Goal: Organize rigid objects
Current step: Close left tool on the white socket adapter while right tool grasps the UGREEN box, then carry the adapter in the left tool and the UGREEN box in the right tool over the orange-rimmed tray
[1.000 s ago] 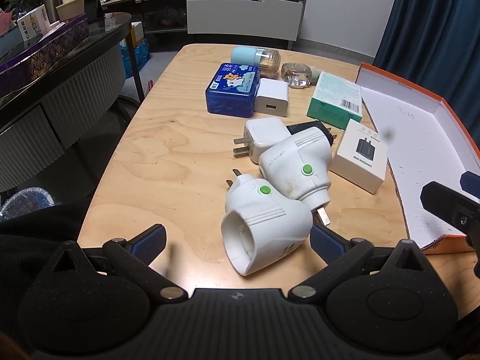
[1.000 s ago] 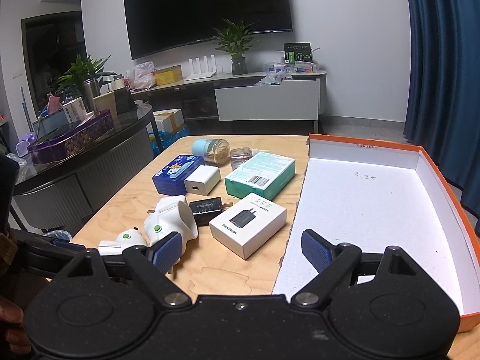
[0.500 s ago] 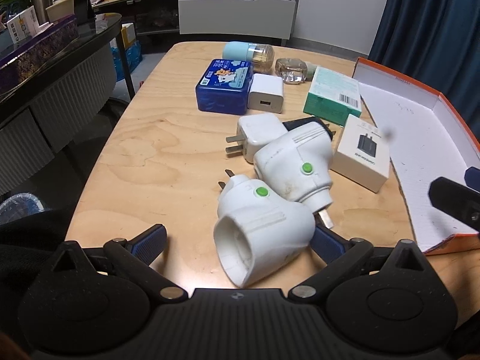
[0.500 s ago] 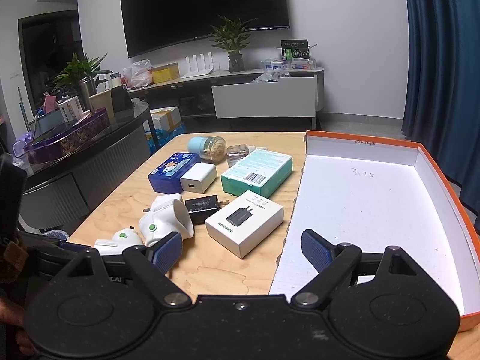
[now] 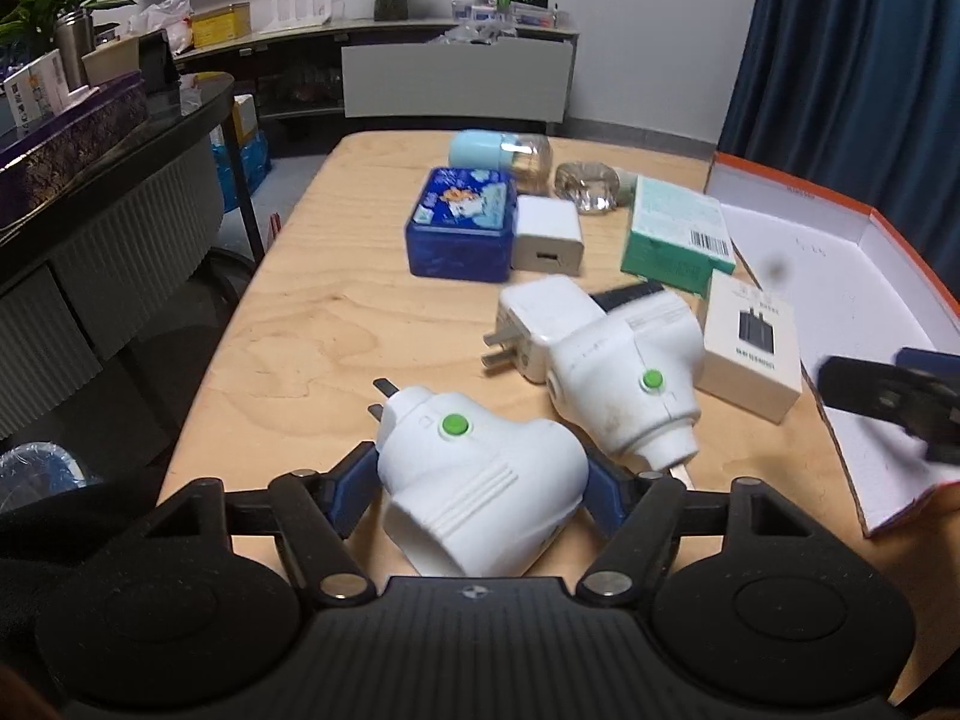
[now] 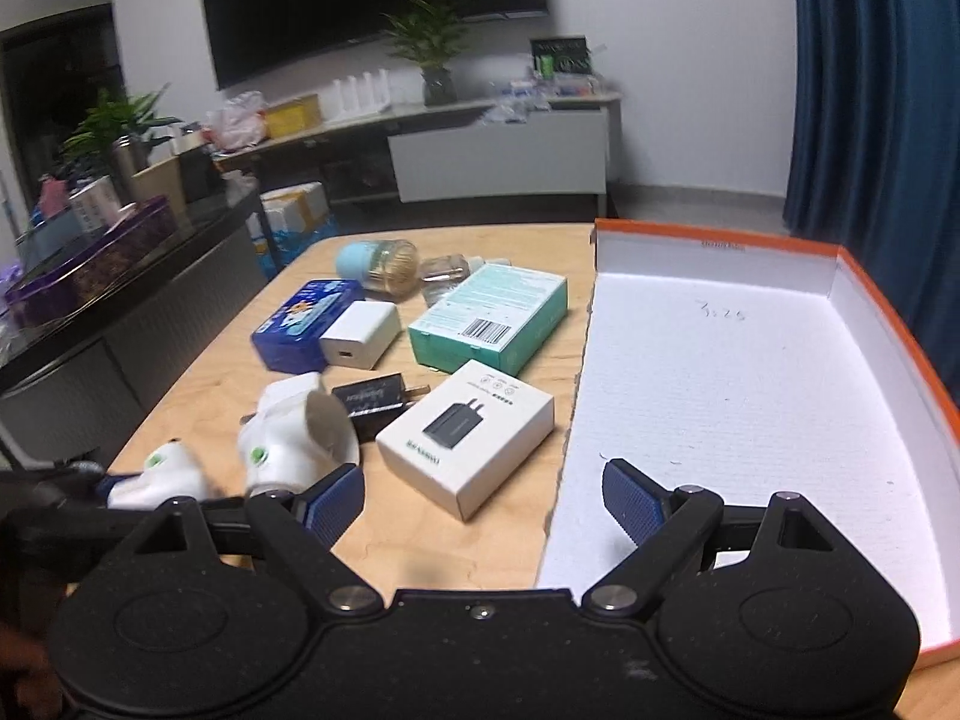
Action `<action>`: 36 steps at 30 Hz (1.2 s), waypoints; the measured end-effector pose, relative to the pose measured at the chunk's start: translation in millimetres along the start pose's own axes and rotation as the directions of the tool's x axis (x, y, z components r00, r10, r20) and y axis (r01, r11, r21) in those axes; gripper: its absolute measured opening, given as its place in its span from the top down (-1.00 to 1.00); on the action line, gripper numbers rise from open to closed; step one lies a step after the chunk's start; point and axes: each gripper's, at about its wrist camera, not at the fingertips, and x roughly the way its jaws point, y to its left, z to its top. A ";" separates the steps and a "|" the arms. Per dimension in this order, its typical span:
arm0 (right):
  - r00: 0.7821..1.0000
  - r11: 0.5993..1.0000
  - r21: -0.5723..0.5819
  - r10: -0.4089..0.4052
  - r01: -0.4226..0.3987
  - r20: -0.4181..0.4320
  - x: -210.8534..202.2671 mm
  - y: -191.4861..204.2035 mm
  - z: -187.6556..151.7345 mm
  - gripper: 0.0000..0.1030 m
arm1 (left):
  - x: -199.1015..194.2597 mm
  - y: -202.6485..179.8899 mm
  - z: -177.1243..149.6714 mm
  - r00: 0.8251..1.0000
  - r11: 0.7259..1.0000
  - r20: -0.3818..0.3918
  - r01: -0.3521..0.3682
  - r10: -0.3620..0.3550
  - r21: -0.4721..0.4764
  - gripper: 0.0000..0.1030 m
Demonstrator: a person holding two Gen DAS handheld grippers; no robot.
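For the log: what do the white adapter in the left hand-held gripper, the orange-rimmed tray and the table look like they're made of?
White adapter: looks like moulded hard plastic, semi-gloss, with ribbed grooves, a green button and metal prongs. Orange-rimmed tray: probably cardboard, with thin folded walls and a matte white textured lining with handwriting on it. Table: apparently plywood or light wood veneer, with visible grain swirls and a smooth low-sheen surface.

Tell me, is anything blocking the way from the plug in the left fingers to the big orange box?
Yes. The second white plug and the small white carton lie between the held plug and the orange box, so lifting over them seems best.
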 end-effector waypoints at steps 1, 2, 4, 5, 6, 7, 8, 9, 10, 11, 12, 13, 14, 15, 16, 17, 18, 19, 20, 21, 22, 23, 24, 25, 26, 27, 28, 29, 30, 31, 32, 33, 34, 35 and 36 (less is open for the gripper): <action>1.000 1.000 0.023 -0.011 0.011 -0.012 6.6 0.8 4.0 -0.97 | -1.7 1.6 1.5 1.000 1.000 0.008 0.004 -0.004 -0.004 -0.39; 0.999 0.999 0.045 -0.020 0.021 -0.026 13.7 2.0 8.4 -0.97 | -3.2 3.1 3.2 1.000 1.000 0.013 0.007 -0.006 -0.007 -0.39; 0.997 0.997 0.071 -0.025 0.030 -0.068 30.9 5.7 16.2 -0.97 | -5.2 6.5 6.5 1.000 1.000 0.026 0.006 -0.005 -0.015 -0.39; 0.996 0.995 0.092 -0.029 0.037 -0.088 39.5 6.6 19.1 -0.97 | -5.7 8.7 8.4 1.000 1.000 0.029 0.011 -0.010 -0.022 -0.39; 0.994 0.992 0.117 -0.031 0.044 -0.106 47.4 7.3 21.4 -0.97 | -6.6 11.0 9.9 0.999 0.999 0.032 0.018 -0.017 -0.030 -0.39; 0.992 0.989 0.139 -0.036 0.052 -0.121 53.9 7.4 23.6 -0.97 | -7.6 12.5 11.6 0.999 0.999 0.038 0.020 -0.019 -0.036 -0.38; 0.989 0.986 0.155 -0.043 0.064 -0.138 60.3 8.1 25.6 -0.97 | -9.4 13.8 12.8 0.999 0.999 0.046 0.020 -0.018 -0.038 -0.38; 0.987 0.984 0.164 -0.042 0.068 -0.155 66.5 8.8 27.3 -0.96 | -10.4 14.3 14.4 0.998 0.999 0.053 0.020 -0.018 -0.036 -0.37; 0.986 0.984 0.165 -0.036 0.063 -0.160 71.5 9.5 28.6 -0.96 | -10.7 14.7 16.3 0.998 0.999 0.056 0.023 -0.021 -0.037 -0.32; 0.985 0.985 0.157 -0.049 0.076 -0.168 75.6 10.5 29.0 -0.96 | -11.0 15.5 17.9 0.998 0.999 0.059 0.028 -0.025 -0.040 -0.32; 0.984 0.987 0.131 -0.068 0.090 -0.163 77.4 13.3 28.8 -0.89 | -11.2 16.3 18.9 0.998 0.999 0.062 0.032 -0.030 -0.041 -0.32; 0.983 0.990 0.104 -0.079 0.097 -0.163 78.0 15.4 28.5 -0.83 | -10.9 16.4 19.4 0.997 0.999 0.064 0.034 -0.031 -0.041 -0.32; 0.984 0.991 0.086 -0.087 0.101 -0.156 76.8 16.8 28.2 -0.52 | -10.6 17.0 19.3 0.997 0.999 0.064 0.037 -0.034 -0.040 -0.32; 0.984 0.992 0.071 -0.095 0.107 -0.150 74.7 16.7 27.3 -0.39 | -9.3 17.0 19.1 0.997 0.998 0.063 0.040 -0.037 -0.041 -0.32; 0.984 0.992 0.067 -0.096 0.107 -0.150 72.7 15.3 27.0 -0.38 | -8.4 17.9 18.7 0.997 0.998 0.062 0.043 -0.040 -0.045 -0.32; 0.986 0.992 0.074 -0.088 0.100 -0.145 69.7 12.9 27.1 -0.37 | -8.1 19.0 18.5 0.997 0.998 0.062 0.047 -0.044 -0.050 -0.32; 0.987 0.992 0.078 -0.083 0.095 -0.138 65.4 10.4 27.0 -0.37 | -7.7 19.4 18.8 0.997 0.997 0.063 0.050 -0.047 -0.052 -0.32; 0.988 0.993 0.076 -0.084 0.094 -0.130 60.1 8.8 27.5 -0.37 | -8.6 19.2 19.3 0.997 0.997 0.067 0.052 -0.049 -0.052 -0.32; 0.990 0.993 0.068 -0.083 0.091 -0.116 53.2 6.7 27.6 -0.37 | -10.6 18.9 19.9 0.996 0.997 0.075 0.052 -0.048 -0.052 -0.32; 0.992 0.994 0.061 -0.082 0.088 -0.100 45.8 4.9 28.0 -0.37 | -12.7 18.3 21.0 0.995 0.997 0.084 0.052 -0.048 -0.049 -0.32; 0.993 0.995 0.060 -0.080 0.085 -0.086 39.6 3.4 29.1 -0.37 | -14.6 17.3 22.3 0.995 0.998 0.092 0.054 -0.050 -0.045 -0.32; 0.995 0.995 0.061 -0.075 0.079 -0.073 33.6 2.2 30.7 -0.37 | -16.4 16.2 23.7 0.994 0.997 0.096 0.058 -0.054 -0.043 -0.32; 0.996 0.996 0.060 -0.069 0.072 -0.058 26.7 0.4 31.7 -0.37 | -18.0 15.1 25.1 0.993 0.997 0.101 0.062 -0.057 -0.042 -0.32; 0.997 0.996 0.055 -0.068 0.070 -0.044 19.7 -1.3 32.7 -0.37 | -19.7 13.4 26.6 0.992 0.997 0.106 0.065 -0.061 -0.039 -0.32; 0.997 0.996 0.050 -0.068 0.069 -0.031 14.0 -2.5 33.8 -0.37 | -21.1 11.5 28.2 0.992 0.997 0.109 0.067 -0.063 -0.035 -0.32; 0.997 0.997 0.046 -0.069 0.070 -0.019 8.2 -4.3 34.4 -0.37 | -23.2 9.3 29.8 0.991 0.997 0.115 0.069 -0.065 -0.030 -0.32; 0.998 0.997 0.046 -0.069 0.069 -0.008 3.1 -6.7 35.7 -0.37 | -25.1 7.2 31.6 0.990 0.997 0.122 0.071 -0.068 -0.026 -0.32; 0.998 0.996 0.048 -0.069 0.069 0.001 -1.9 -8.8 36.9 -0.37 | -26.9 5.1 33.9 0.989 0.997 0.127 0.074 -0.071 -0.023 -0.32; 0.997 0.996 0.049 -0.072 0.071 0.009 -6.1 -10.9 38.6 -0.37 | -28.1 3.3 36.2 0.988 0.997 0.132 0.077 -0.074 -0.019 -0.32; 0.997 0.996 0.048 -0.074 0.073 0.018 -9.9 -12.8 40.5 -0.37 | -29.2 0.9 38.9 0.987 0.996 0.136 0.082 -0.079 -0.015 -0.31; 0.997 0.996 0.046 -0.077 0.076 0.028 -13.6 -15.0 41.9 -0.37 | -30.1 -1.9 41.8 0.986 0.996 0.141 0.088 -0.086 -0.012 -0.32; 0.996 0.996 0.045 -0.081 0.079 0.035 -16.9 -17.4 43.4 -0.37 | -31.7 -4.9 44.4 0.985 0.996 0.147 0.094 -0.092 -0.007 -0.32; 0.996 0.996 0.047 -0.083 0.081 0.041 -20.0 -20.6 44.9 -0.37 | -33.1 -8.8 47.3 0.983 0.995 0.154 0.098 -0.097 0.004 -0.32; 0.995 0.995 0.050 -0.085 0.083 0.047 -23.1 -23.9 46.0 -0.37 | -34.3 -13.1 49.8 0.982 0.995 0.161 0.101 -0.102 0.015 -0.32; 0.994 0.995 0.050 -0.090 0.088 0.053 -26.2 -27.0 47.2 -0.37 | -35.2 -17.2 52.4 0.980 0.994 0.165 0.106 -0.108 0.022 -0.32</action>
